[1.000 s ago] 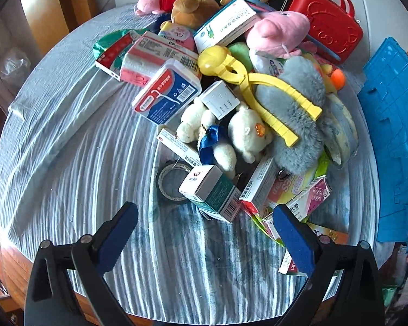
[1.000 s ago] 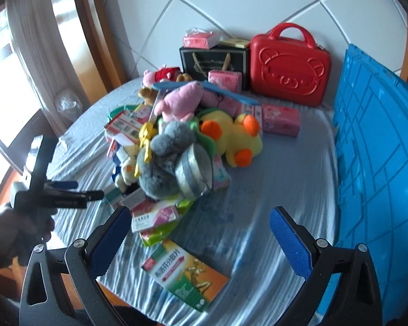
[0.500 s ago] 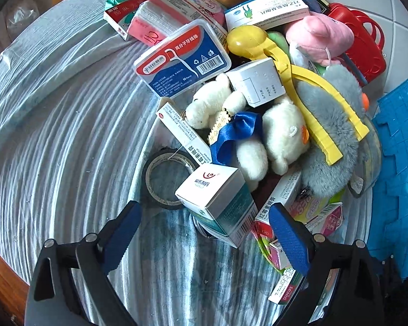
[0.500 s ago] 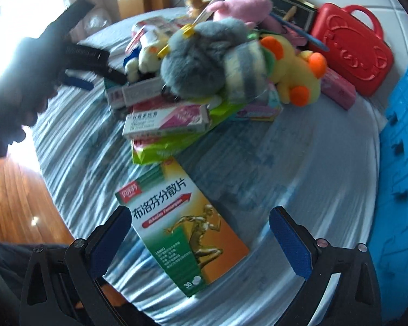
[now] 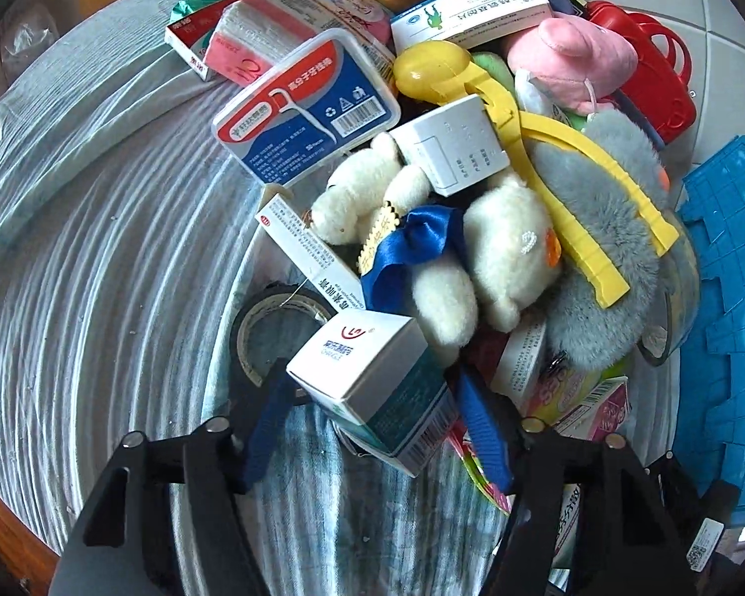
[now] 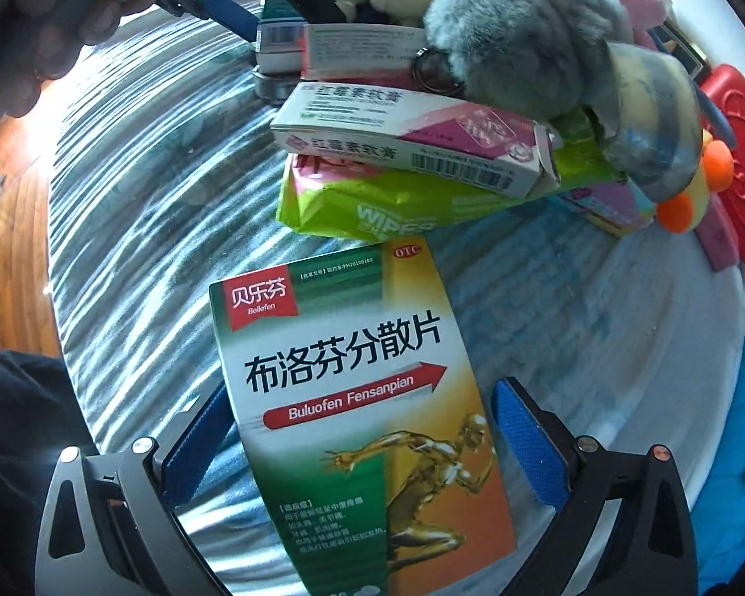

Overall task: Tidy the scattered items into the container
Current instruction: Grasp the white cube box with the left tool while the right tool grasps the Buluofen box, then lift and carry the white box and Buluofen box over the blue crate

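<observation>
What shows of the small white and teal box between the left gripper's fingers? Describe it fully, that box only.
The small box is a closed cardboard carton with a white top bearing a red logo and grey print, teal sides and a barcode near its lower corner. It lies tilted at the near edge of the pile, partly over a tape roll, with the white plush toy at its far corner. The left gripper straddles it, jaws closing, pads not clearly pressing yet.
</observation>
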Demonstrator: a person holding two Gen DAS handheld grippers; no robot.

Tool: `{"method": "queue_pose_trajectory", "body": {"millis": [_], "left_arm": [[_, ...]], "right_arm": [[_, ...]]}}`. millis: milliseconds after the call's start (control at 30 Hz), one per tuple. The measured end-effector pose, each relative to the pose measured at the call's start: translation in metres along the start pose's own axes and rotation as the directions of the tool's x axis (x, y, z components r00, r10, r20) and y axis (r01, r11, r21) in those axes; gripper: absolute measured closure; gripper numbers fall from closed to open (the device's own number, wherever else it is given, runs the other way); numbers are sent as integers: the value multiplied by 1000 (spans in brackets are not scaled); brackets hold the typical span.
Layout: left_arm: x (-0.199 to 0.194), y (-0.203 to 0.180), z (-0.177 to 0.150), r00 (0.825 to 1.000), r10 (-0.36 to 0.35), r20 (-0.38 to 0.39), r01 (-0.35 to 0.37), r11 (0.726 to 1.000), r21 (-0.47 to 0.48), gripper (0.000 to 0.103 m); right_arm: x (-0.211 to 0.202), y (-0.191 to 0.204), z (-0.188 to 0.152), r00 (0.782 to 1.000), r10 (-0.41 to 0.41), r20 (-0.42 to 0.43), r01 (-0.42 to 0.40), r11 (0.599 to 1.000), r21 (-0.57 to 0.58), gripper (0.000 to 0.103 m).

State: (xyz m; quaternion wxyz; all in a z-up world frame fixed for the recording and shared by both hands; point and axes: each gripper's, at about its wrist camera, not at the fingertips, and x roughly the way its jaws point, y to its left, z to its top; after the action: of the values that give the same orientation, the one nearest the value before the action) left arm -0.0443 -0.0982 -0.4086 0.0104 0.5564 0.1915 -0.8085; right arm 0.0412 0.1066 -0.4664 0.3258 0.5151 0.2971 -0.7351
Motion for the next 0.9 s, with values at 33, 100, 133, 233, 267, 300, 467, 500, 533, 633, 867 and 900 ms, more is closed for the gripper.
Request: {"method": "queue_pose_trajectory", "body": {"millis": [33,100,133,233,267,300,467,500,533,633,867,900], "left_arm": [[-2,-2,0,1000,1,6,-1,1000,9,46],[-6,-5,1,1000,0,16,0,1000,15,50],[-8,-6,1,1000,-2,22,1,1000,19,51],[-16,-8,1,999,-7,37,6,999,34,51],[-19,-9,1,999,-8,40,6,999,39,51],[-21,-9,1,999,-7,44,5,999,44,51],[-30,-10,2,998,-10,59,7,999,46,51],[-31,-9,8,998,-11,61,8,999,47,51],[-34,-8,8,998,-12,65,9,999,47,51],[-44,-4,5,997,-12,76,9,999,51,51],[-54,-4,16,996,-16,89,9,997,70,51],[-56,-3,18,996,-17,91,11,998,68,51]], "right_arm": [[-1,-2,0,1000,4,2,-4,1000,11,6],[-2,-6,-1,1000,12,0,-12,1000,29,8],[-3,-8,-1,1000,21,0,-21,999,41,8],[-8,-15,-1,1000,22,13,-23,997,74,9],[-11,-17,-1,1000,22,21,-24,996,84,10],[-14,-20,-1,999,21,29,-24,995,94,10],[-27,-30,0,998,12,55,-19,991,131,11],[-30,-32,0,998,8,61,-17,990,139,11],[-34,-33,0,998,5,68,-15,989,146,11],[-46,-37,0,996,-1,92,-14,987,158,11],[-70,-41,0,992,-20,128,-6,980,200,11],[-71,-41,1,991,-22,129,-4,980,200,11]]}}
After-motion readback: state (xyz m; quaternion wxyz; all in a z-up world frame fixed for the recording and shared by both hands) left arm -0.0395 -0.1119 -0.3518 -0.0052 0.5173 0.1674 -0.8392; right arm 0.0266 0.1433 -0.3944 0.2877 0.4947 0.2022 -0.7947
